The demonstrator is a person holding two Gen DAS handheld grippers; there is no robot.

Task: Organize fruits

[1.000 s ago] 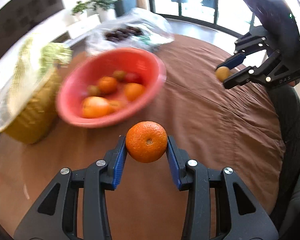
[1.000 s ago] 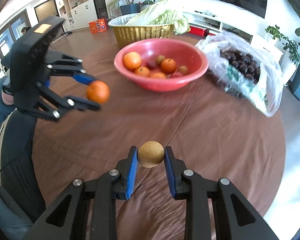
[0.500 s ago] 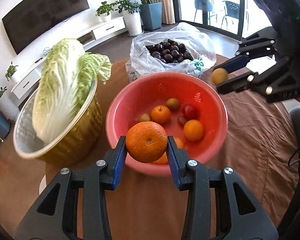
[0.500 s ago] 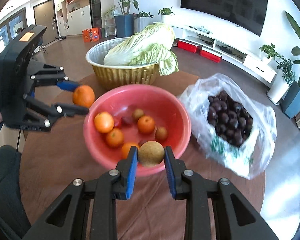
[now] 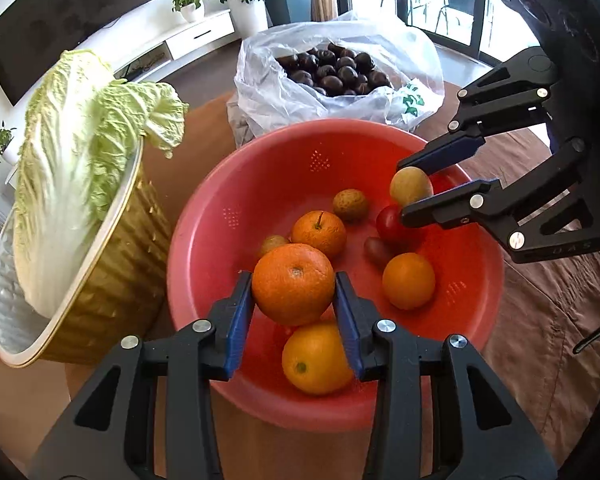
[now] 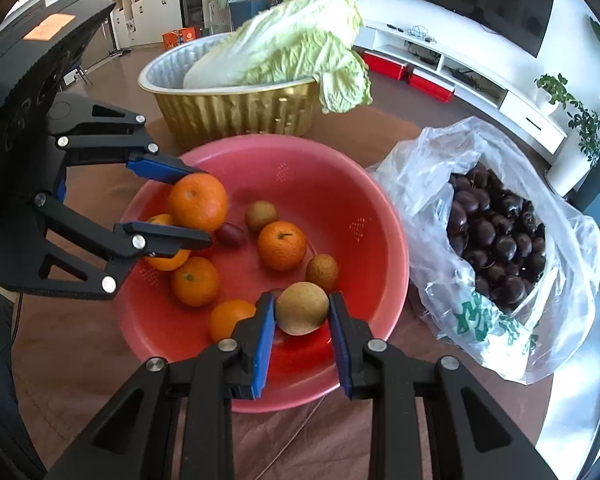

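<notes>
Over the red colander bowl, we hold a mandarin pinched in our left gripper and a small brown fruit clamped in our right gripper, the bowl's floor directly beneath both.

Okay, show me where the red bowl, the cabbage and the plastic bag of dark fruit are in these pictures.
red bowl (image 5: 236, 184): left wrist view, on its bare inner wall.
cabbage (image 6: 284, 46): right wrist view, on the middle of its leaves.
plastic bag (image 6: 416, 184): right wrist view, on its clear side wall.
</notes>
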